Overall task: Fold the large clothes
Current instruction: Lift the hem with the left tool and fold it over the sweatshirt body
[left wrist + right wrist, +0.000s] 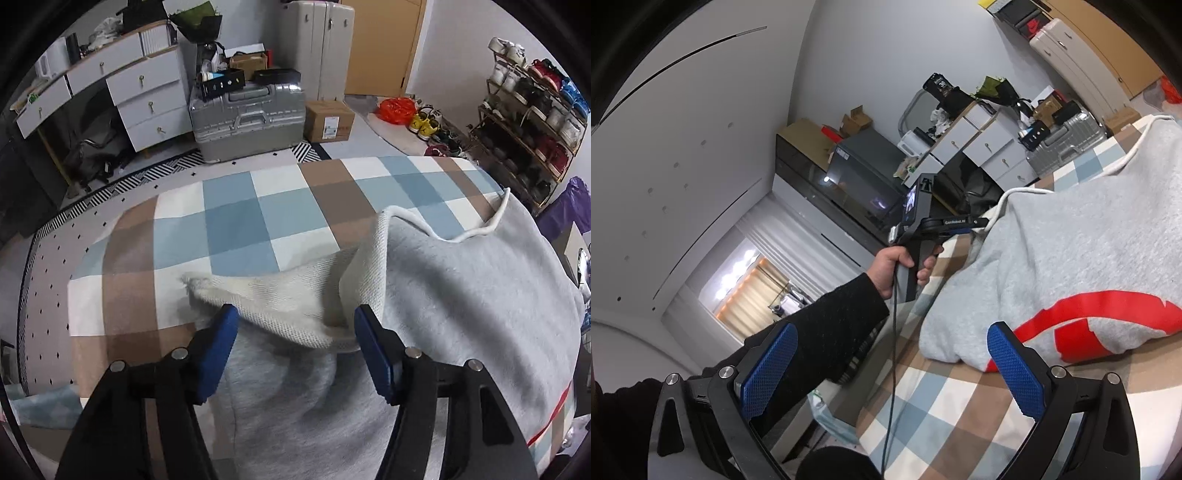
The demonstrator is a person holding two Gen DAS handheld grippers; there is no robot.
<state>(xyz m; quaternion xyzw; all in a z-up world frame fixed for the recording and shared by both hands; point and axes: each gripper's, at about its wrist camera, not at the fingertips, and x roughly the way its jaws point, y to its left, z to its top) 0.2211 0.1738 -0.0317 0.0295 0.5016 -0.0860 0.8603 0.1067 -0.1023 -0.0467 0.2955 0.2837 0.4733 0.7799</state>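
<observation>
The soft, thick grey fleece sweatshirt (461,280) lies limp on the checked bed (236,221), its turned-back cream-lined corner between the spread left tool (293,332), best pinched there; the right tool (890,373) hangs spread beside it.

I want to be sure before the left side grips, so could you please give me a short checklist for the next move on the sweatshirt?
1. Left hand-held gripper open: ok, blue pads apart.
2. Cloth between its jaws: ok, the turned-up white lining of the sweatshirt sits between the pads.
3. Left grip closed on the cloth: not ok, not yet.
4. Right hand-held gripper free: ok, open and holding nothing, near the edge with the red print.
5. Sweatshirt lying flat on the bed: not ok, rumpled and partly folded over.
6. Single layer under the left pads: cannot tell.
</observation>
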